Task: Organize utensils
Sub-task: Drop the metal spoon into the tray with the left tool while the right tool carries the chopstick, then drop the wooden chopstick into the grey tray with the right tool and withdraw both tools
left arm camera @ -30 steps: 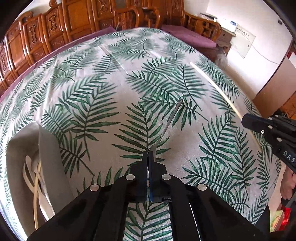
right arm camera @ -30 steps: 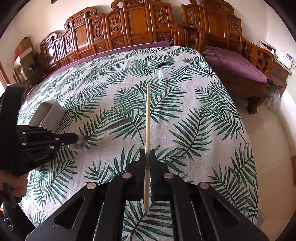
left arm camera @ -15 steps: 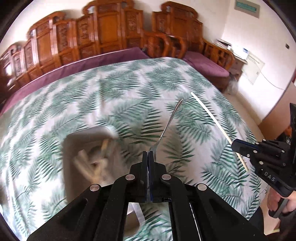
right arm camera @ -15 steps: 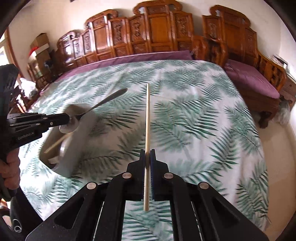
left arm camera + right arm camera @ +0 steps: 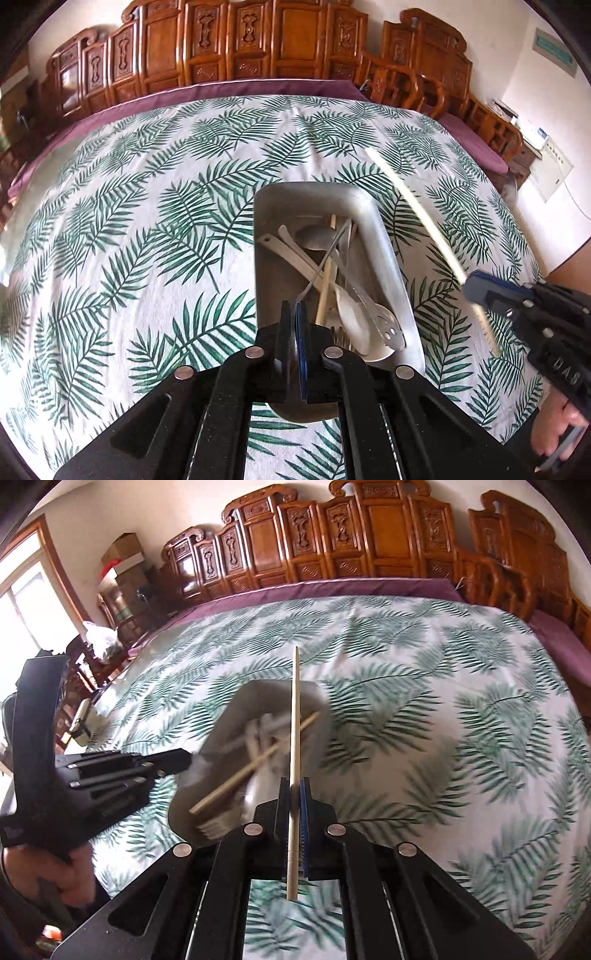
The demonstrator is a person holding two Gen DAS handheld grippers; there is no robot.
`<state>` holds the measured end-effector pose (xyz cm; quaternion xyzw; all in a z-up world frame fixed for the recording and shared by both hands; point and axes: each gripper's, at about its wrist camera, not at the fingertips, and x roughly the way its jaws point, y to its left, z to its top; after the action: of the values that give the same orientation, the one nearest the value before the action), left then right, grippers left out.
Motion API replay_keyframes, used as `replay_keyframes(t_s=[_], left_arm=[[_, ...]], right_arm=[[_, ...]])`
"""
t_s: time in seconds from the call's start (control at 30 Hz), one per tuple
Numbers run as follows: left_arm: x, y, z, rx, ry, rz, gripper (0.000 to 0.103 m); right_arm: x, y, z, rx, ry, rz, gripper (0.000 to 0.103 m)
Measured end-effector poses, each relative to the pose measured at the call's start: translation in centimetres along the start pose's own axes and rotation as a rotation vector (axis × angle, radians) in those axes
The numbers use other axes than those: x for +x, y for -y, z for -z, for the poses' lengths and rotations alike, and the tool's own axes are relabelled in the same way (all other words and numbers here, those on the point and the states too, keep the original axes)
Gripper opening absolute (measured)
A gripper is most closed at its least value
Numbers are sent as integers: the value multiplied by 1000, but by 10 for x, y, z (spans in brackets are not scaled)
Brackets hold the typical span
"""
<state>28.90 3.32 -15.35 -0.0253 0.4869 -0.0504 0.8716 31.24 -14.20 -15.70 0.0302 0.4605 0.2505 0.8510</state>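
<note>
— Both tongs first: how do they stand?

— Left gripper (image 5: 295,314) is clenched on a thin metal spoon handle (image 5: 327,258), which rises from between its closed jaws and slants up to the right, over the tray. Right gripper (image 5: 294,794) is clenched on a long pale wooden chopstick (image 5: 294,716) that runs straight up the middle of its own view, a short end poking out below the jaws.

— And where do the utensils go?

— Into a grey rounded rectangular metal tray (image 5: 373,221) lying on the table, directly beyond the left gripper's tips. Inside it lie a white ceramic soup spoon (image 5: 351,317), a slotted metal spoon (image 5: 388,325), other metal spoons and another wooden chopstick (image 5: 255,764), all crossing one another in a heap.

— How do the two grippers sit relative to the tray?

— The left one is above its near end. In the left wrist view the right gripper (image 5: 491,291) enters from the right, its chopstick slanting above the tray's right rim. In the right wrist view the tray is blurred, and the left gripper (image 5: 173,760) reaches in from the left toward its left side, with a hand (image 5: 74,875) gripping the handle below.

— What surrounds it?

— A white tablecloth with green palm leaves (image 5: 147,221) covers the table; carved wooden chairs (image 5: 240,48) line the far side.
</note>
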Motion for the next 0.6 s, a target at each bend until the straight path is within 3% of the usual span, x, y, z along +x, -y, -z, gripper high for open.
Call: replay_keyframes(t_s=[0.07, 0.2, 0.27, 0.37, 0.4, 0.5, 0.6], left_arm=[[-3, -2, 3, -4, 10, 2, 2], [-18, -8, 8, -13, 43, 2, 23], [-30, -12, 12, -11, 66, -5, 24], [-45, -18, 15, 0, 96, -30, 33], [-49, -18, 16, 1, 104, -36, 40], [-64, -23, 19, 4, 133, -51, 42], [-79, -22, 23, 9, 166, -65, 68]], right_arm=[[9, -6, -1, 14, -17, -15, 6], [24, -17, -1, 27, -41, -35, 7], [28, -21, -1, 30, -43, -38, 8], [26, -29, 0, 16, -35, -32, 20], [22, -31, 0, 10, -28, -31, 22], [8, -34, 2, -14, -4, -19, 22], [-12, -37, 6, -38, 31, 3, 22]])
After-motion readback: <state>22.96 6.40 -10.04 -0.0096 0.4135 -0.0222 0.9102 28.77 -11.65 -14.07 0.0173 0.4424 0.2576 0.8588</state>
